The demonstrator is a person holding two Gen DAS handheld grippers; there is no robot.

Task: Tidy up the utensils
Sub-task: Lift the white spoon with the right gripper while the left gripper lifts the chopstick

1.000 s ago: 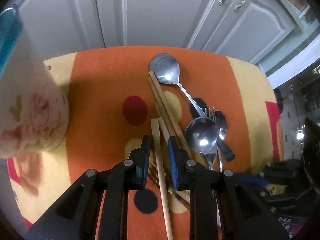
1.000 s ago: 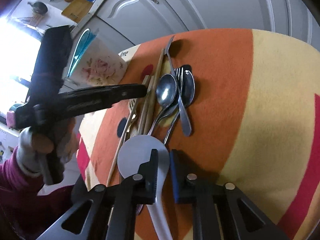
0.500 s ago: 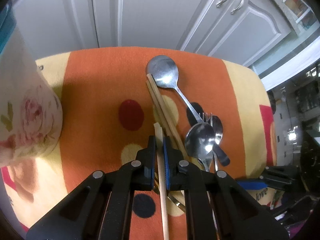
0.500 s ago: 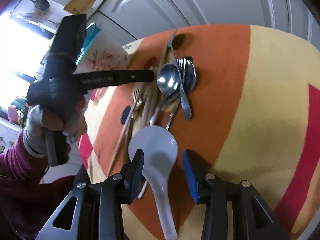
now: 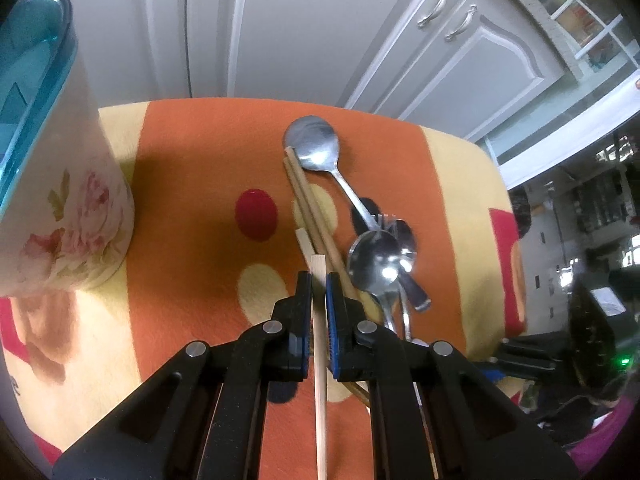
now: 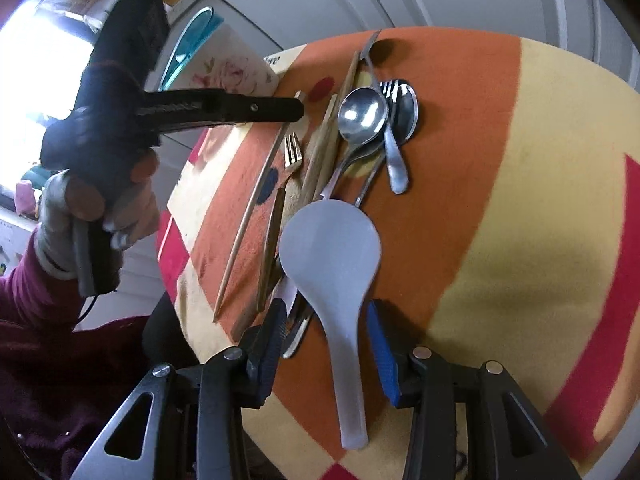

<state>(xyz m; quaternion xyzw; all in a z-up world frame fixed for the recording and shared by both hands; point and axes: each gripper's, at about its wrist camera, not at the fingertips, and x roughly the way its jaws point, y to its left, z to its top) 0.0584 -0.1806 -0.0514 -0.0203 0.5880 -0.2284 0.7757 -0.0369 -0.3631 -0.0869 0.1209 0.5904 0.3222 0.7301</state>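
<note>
My left gripper (image 5: 319, 284) is shut on a pale wooden chopstick (image 5: 320, 380) whose end sticks out just past the pads. Beside it lie two brown chopsticks (image 5: 310, 208), a large steel spoon (image 5: 316, 148) and a smaller spoon (image 5: 374, 260) on top of a fork. In the right wrist view, my right gripper (image 6: 327, 312) is open. A white rice paddle (image 6: 330, 248) lies flat on the cloth between its jaws, touching neither pad. A gold fork (image 6: 293, 152) lies left of the paddle. The left gripper (image 6: 298, 110) reaches in from the left.
A floral utensil holder (image 5: 60, 200) with a teal rim stands at the table's left. The orange and yellow cloth (image 5: 192, 184) covers a round table with grey cabinets (image 5: 280, 20) close behind. A gloved hand (image 6: 100, 200) holds the left gripper.
The left jaws closed on the pale chopstick. The right jaws spread apart and let go of the white paddle, which now rests on the cloth.
</note>
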